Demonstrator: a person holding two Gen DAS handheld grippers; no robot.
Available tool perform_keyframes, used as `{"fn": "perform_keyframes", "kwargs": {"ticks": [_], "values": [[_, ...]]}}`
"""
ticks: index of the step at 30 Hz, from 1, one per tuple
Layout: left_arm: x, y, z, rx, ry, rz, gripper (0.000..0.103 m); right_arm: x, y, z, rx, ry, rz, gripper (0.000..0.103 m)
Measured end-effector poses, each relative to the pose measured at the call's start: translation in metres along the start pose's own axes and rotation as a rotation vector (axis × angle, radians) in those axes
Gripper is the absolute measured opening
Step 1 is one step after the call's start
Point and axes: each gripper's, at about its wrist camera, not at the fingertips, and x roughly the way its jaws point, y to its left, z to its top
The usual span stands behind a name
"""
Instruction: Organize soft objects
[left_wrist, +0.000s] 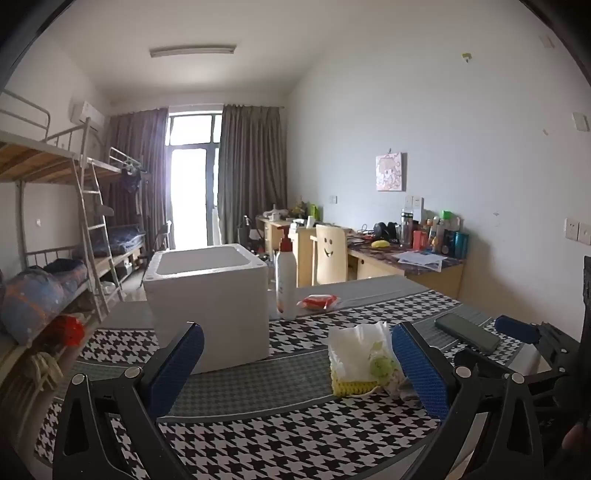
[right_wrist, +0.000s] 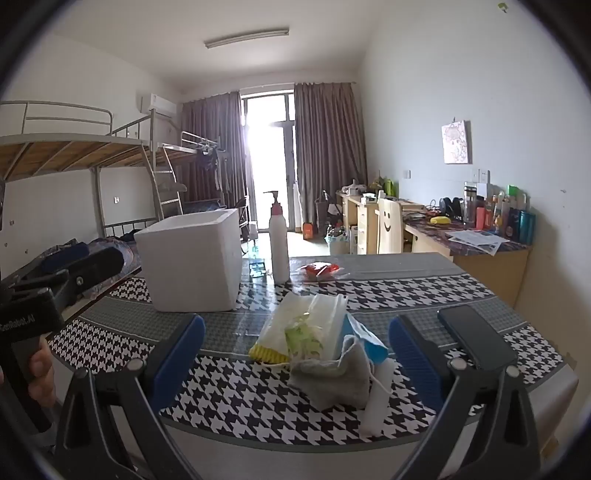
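A pile of soft objects (right_wrist: 317, 343) lies on the houndstooth table: a white tissue pack, a grey cloth (right_wrist: 332, 373), a yellow knitted piece (right_wrist: 267, 352) and a white roll (right_wrist: 376, 398). My right gripper (right_wrist: 297, 325) hovers by the table's front edge, wide open, with the pile ahead between its blue fingers, untouched. My left gripper (left_wrist: 298, 330) is open too and holds nothing. From it the pile (left_wrist: 364, 358) sits right of centre, close to its right finger (left_wrist: 421, 369). A white foam box (left_wrist: 210, 295) stands open-topped behind the left gripper.
A white pump bottle (right_wrist: 279, 240) and a red packet (right_wrist: 319, 269) stand behind the pile, beside the foam box (right_wrist: 192, 258). A dark phone (right_wrist: 476, 336) lies at the table's right. A hand (right_wrist: 40, 369) holds the left gripper's handle. Bunk beds stand left, desks right.
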Motion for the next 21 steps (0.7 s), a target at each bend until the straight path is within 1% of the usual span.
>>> {"fn": "perform_keyframes", "kwargs": {"ticks": [1, 3, 6, 9, 13, 18, 21], "values": [[0.0047, -0.0032, 0.0024, 0.009, 0.009, 0.008, 0.102, -0.0006, -0.0001, -0.0001, 0.012, -0.008, 0.003, 0.101], [-0.0012, -0.0059, 0.0025, 0.019, -0.021, 0.012, 0.102, -0.0014, 0.0001, -0.0002, 0.011, -0.004, 0.005, 0.101], [0.0035, -0.0061, -0.0008, 0.01, -0.008, 0.007, 0.102, -0.0021, -0.0013, 0.0, 0.012, -0.006, 0.009, 0.101], [-0.0027, 0.0001, -0.0007, -0.008, -0.017, 0.008, 0.102, -0.0001, -0.0013, 0.0004, 0.008, -0.004, 0.01, 0.101], [-0.0014, 0.0019, -0.0028, -0.014, -0.008, 0.009, 0.102, -0.002, -0.0007, 0.0022, 0.001, -0.005, 0.005, 0.101], [-0.0013, 0.0002, -0.0027, -0.012, -0.008, 0.014, 0.102, -0.0032, -0.0047, 0.0036, -0.001, -0.014, 0.003, 0.101], [-0.0026, -0.0011, -0.0022, -0.002, -0.016, 0.016, 0.102, -0.0066, 0.0018, 0.0028, -0.01, -0.015, 0.003, 0.101]]}}
